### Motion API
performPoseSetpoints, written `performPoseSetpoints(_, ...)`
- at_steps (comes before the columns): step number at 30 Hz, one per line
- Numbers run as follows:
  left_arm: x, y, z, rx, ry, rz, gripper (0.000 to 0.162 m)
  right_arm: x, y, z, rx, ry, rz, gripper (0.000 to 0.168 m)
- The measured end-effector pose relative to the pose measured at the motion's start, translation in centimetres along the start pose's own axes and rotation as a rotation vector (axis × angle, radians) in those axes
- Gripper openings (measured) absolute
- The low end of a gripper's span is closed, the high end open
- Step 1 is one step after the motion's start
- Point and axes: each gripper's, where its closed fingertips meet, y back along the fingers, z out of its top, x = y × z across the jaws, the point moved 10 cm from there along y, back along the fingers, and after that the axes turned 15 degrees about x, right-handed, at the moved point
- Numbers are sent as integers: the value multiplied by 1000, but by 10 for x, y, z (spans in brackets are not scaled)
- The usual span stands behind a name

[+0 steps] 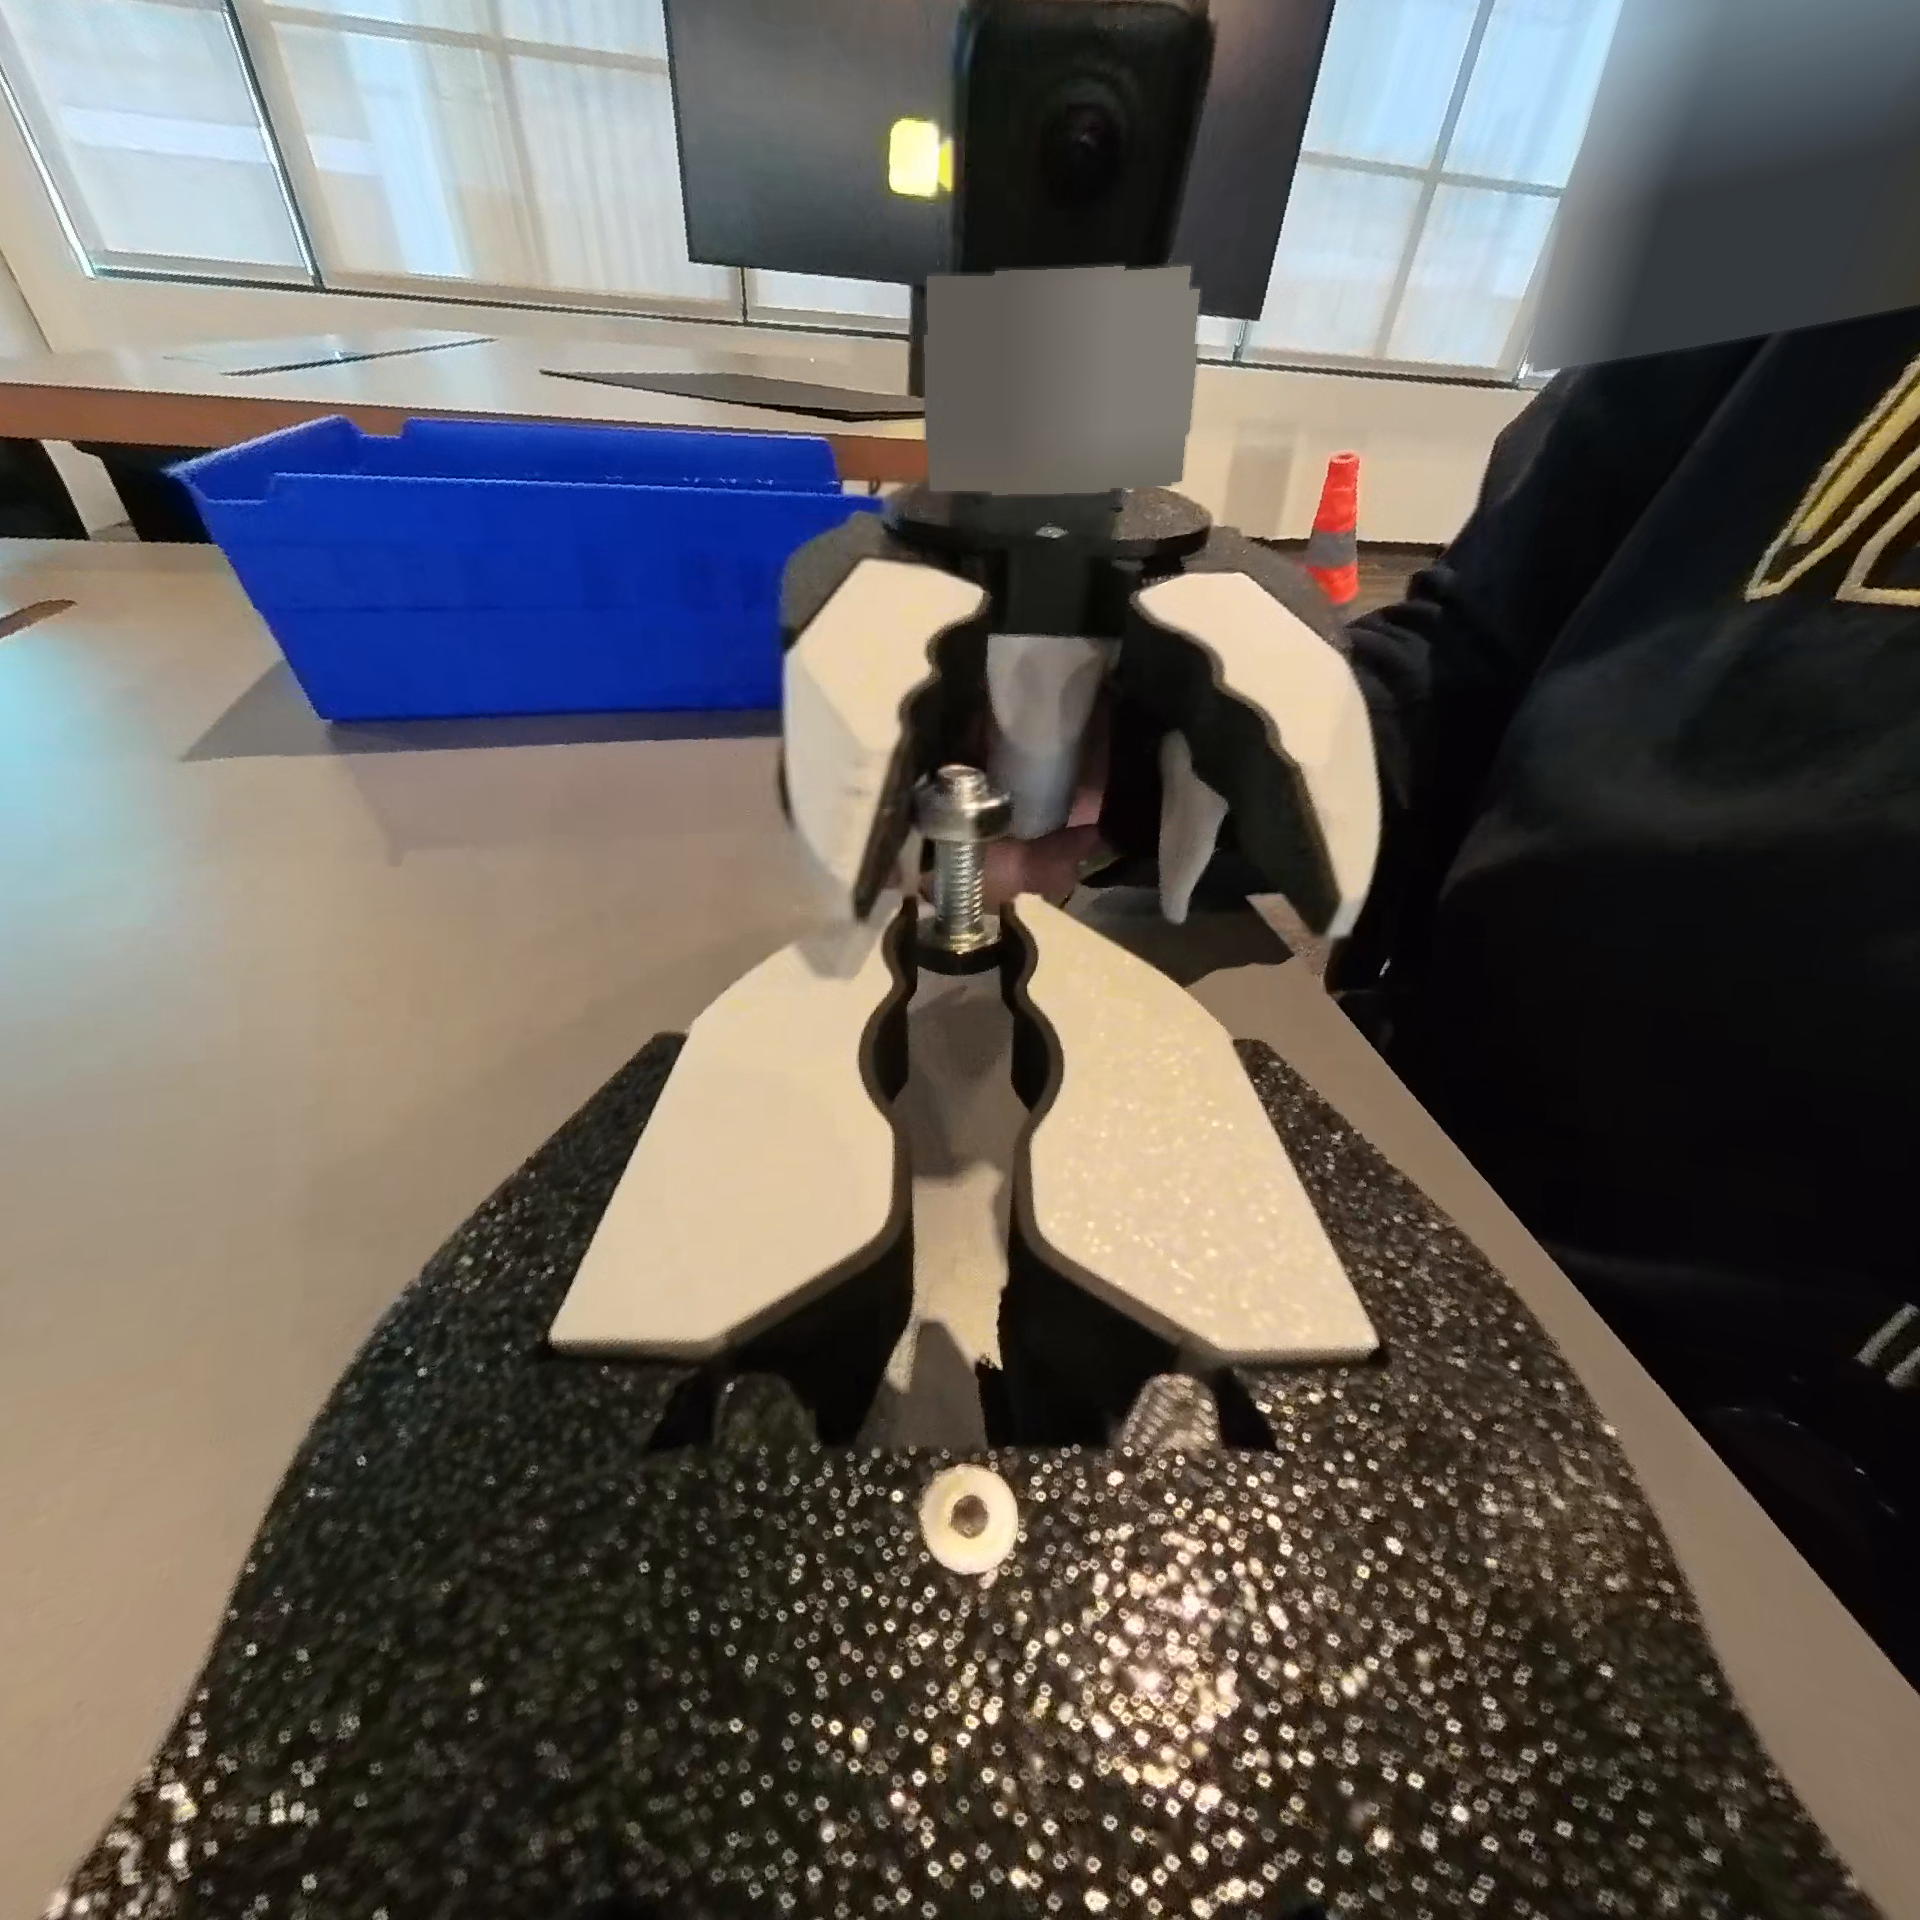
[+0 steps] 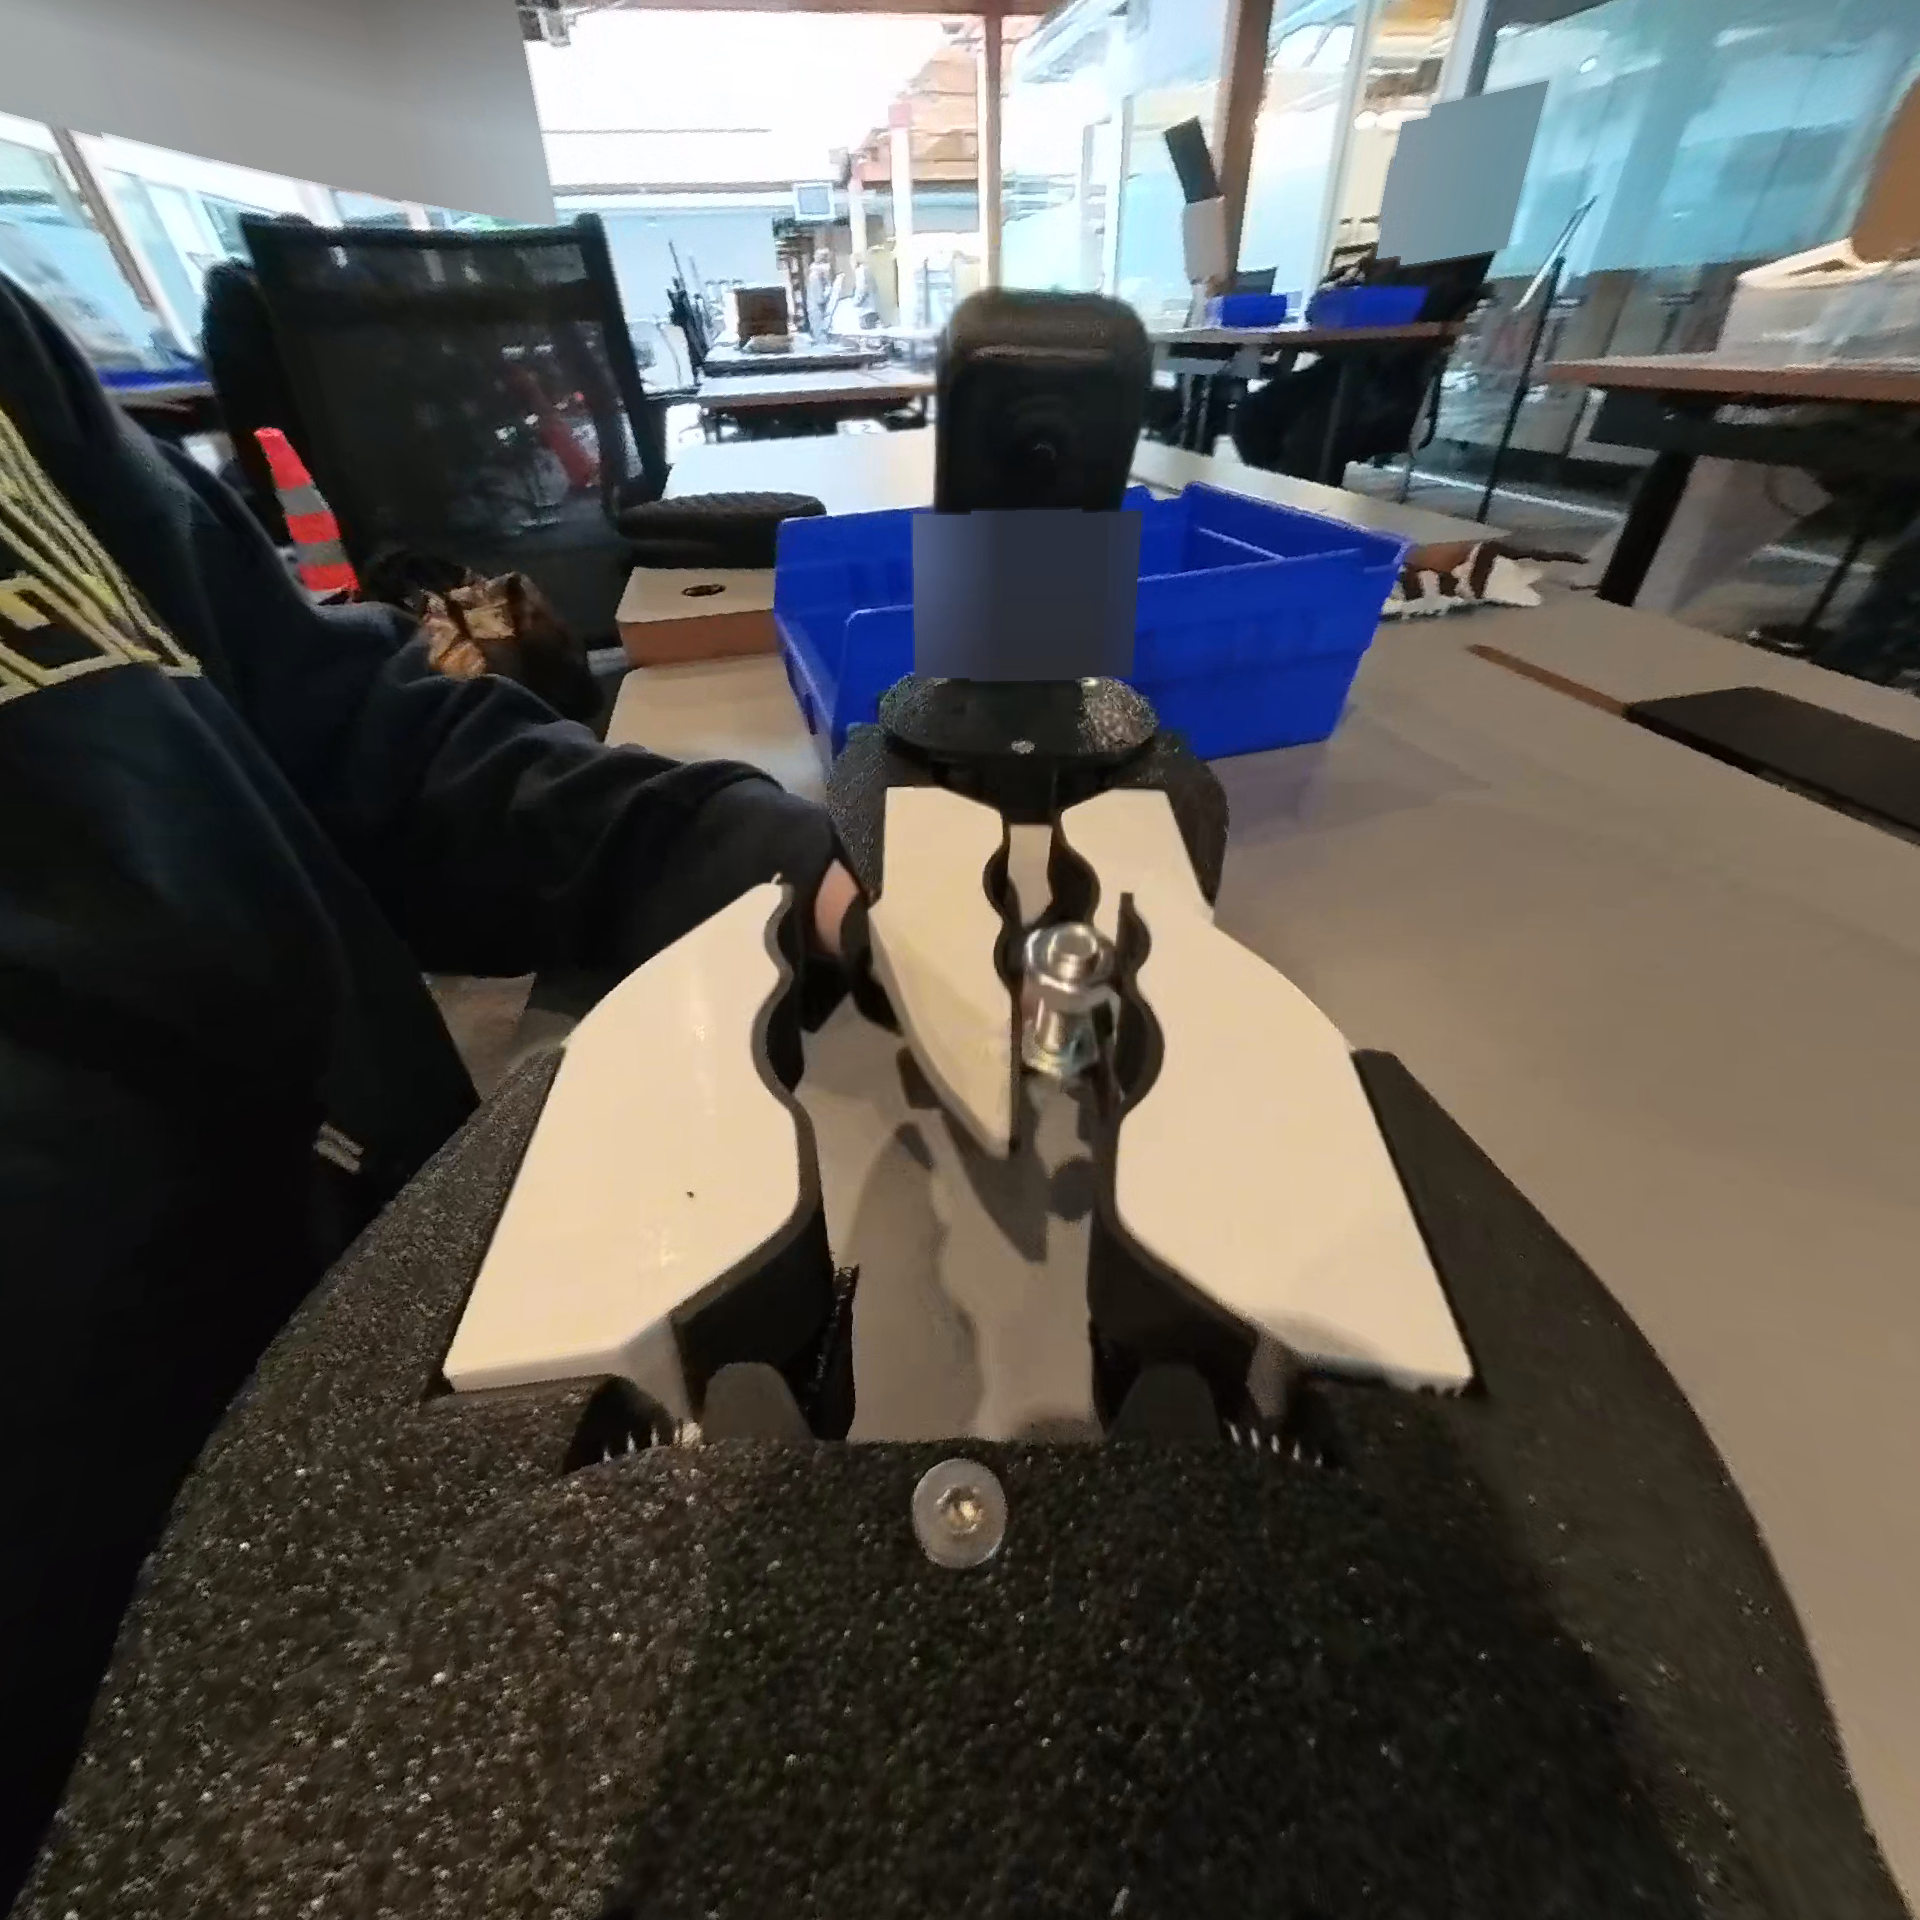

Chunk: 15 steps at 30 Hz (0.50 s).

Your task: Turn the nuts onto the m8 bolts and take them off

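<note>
**Grey worktop with a blue bin**

A smooth grey worktop carries the scene, and its near edge runs beside a person in dark clothing. A blue plastic bin with an inner divider rests on it toward the far side. A flat black mat lies on the surface well apart from the bin.
</note>
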Motion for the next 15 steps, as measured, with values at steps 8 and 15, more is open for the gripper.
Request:
performPoseSetpoints(8,0,-1,0,10,0,7,14,18,43,-20,-39,-48,-150,50)
performPoseSetpoints(15,-3,-4,0,49,-25,-5,14,2,9,-6,-44,-2,-99,57)
